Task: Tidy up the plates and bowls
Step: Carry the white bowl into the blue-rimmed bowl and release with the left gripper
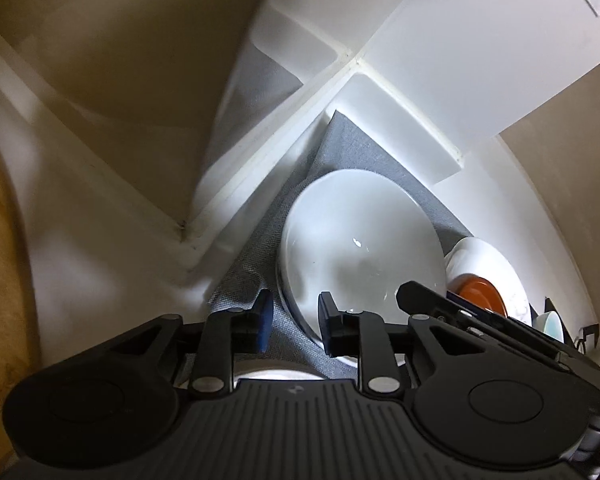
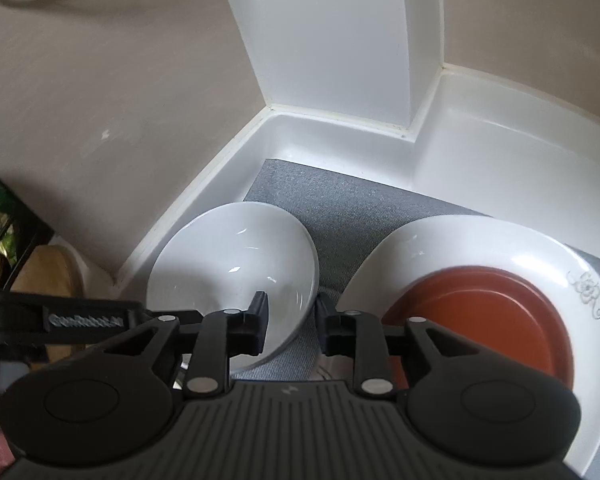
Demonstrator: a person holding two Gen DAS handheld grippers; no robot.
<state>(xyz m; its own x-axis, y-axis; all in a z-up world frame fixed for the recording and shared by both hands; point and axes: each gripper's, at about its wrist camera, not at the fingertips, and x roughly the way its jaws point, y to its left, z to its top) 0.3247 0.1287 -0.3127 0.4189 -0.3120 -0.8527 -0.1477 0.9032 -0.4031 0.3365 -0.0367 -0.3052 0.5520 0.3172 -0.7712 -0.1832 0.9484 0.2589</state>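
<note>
Left wrist view: left gripper (image 1: 294,322) straddles the white bowl (image 1: 360,240) rim, pads apart — unclamped; right gripper (image 2: 292,322) likewise, orange plate (image 2: 472,312) at 3 o'clock.

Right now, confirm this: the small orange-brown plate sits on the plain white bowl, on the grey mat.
Not quite. The small orange-brown plate sits on the large white plate with the floral motif, beside the plain white bowl, on the grey mat; the right wrist view shows it.

Grey mat (image 2: 352,208), white ledge (image 2: 340,132), beige wall (image 2: 100,80)
</note>
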